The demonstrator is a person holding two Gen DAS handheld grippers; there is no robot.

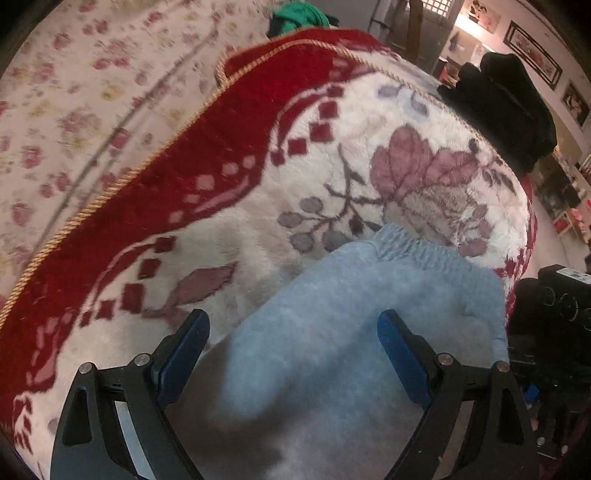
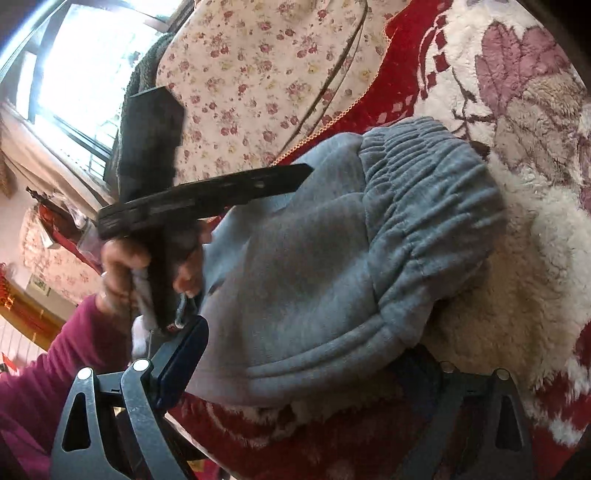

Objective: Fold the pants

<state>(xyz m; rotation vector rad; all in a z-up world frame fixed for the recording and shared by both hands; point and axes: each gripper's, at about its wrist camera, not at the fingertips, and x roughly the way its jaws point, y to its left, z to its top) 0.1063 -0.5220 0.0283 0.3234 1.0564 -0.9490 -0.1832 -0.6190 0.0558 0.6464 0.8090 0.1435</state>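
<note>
The soft grey pants [image 2: 332, 266] lay bunched on the fluffy blanket [image 1: 258, 236]; the left claw [image 1: 293, 350] stood wide; the right claw [image 2: 295, 369] gripped their folded edge.

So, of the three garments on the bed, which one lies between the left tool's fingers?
The pale blue pants, with the gathered waistband. The black garment and the green one lie far off at the bed's edge.

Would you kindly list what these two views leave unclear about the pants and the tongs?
- Right wrist view: the right tongs' far finger is covered by the grey pants, so their grip cannot be told.
- Left wrist view: the pants run under the open left tongs and off the bottom edge; the legs are unseen.
- Both views: the pants' full outline is cut off.
</note>
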